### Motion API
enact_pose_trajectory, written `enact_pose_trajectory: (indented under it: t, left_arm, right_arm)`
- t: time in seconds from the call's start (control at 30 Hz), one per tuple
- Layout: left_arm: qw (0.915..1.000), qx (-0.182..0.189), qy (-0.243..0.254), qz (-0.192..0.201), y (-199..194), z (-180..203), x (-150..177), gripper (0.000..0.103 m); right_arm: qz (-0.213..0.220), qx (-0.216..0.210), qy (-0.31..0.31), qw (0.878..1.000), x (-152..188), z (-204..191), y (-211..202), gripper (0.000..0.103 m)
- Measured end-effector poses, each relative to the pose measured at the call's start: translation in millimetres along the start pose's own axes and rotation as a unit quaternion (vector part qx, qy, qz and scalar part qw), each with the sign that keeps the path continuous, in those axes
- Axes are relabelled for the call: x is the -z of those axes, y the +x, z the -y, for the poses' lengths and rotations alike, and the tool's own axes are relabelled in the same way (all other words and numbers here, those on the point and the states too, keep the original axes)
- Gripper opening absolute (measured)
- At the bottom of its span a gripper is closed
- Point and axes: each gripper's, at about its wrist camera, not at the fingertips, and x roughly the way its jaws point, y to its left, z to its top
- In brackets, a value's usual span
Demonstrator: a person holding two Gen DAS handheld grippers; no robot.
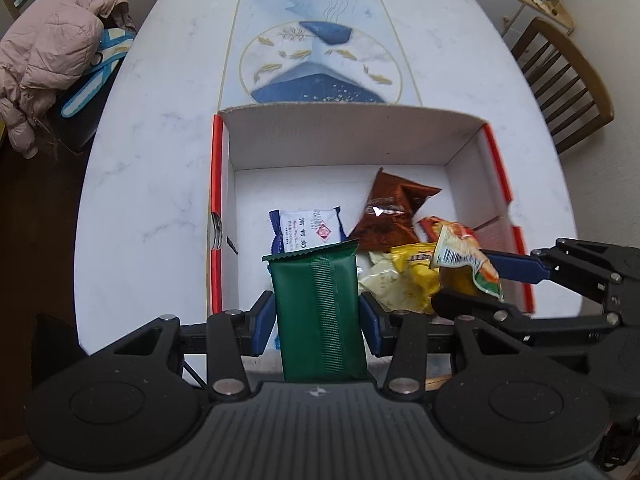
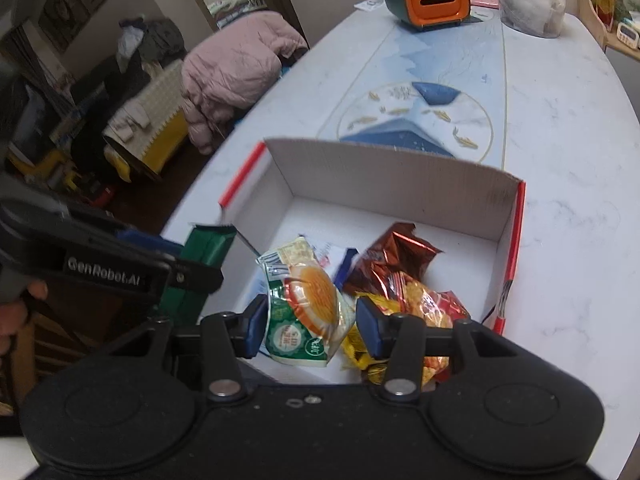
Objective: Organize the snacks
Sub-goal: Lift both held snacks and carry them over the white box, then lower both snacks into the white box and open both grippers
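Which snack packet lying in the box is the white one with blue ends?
The white packet lying flat left of the brown foil bag; the other loose packets in the box are brown, yellow or red.

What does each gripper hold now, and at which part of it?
The left gripper clamps the green packet across its long side edges, near mid-length. The right gripper clamps the orange-and-green packet by its sides, at its lower half.

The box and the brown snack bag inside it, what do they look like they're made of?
Box: looks like corrugated cardboard, matte white inside, red outside; its top edge shows as a rough cut edge. Brown snack bag: probably metallised plastic film, glossy; it crinkles sharply and throws bright glints, clearest in the right wrist view.
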Motion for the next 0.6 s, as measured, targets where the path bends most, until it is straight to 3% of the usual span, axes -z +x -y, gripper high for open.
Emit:
enact_pose_trajectory:
  t: [0.33, 0.6]
  left_arm:
    - [0.9997, -0.019, -0.002, -0.012, 51.4, 0.4, -2.5, 0.044]
    - [0.9994, -0.012, -0.014, -0.029, 77.5, -3.1, -0.6, 0.045]
  right_arm:
    - [-0.020, 0.061, -0.051, 0.997, 9.5, -8.1, 40.0, 0.047]
    - [-0.024, 0.066, -0.067, 0.995, 10.0, -11.7, 49.7, 0.047]
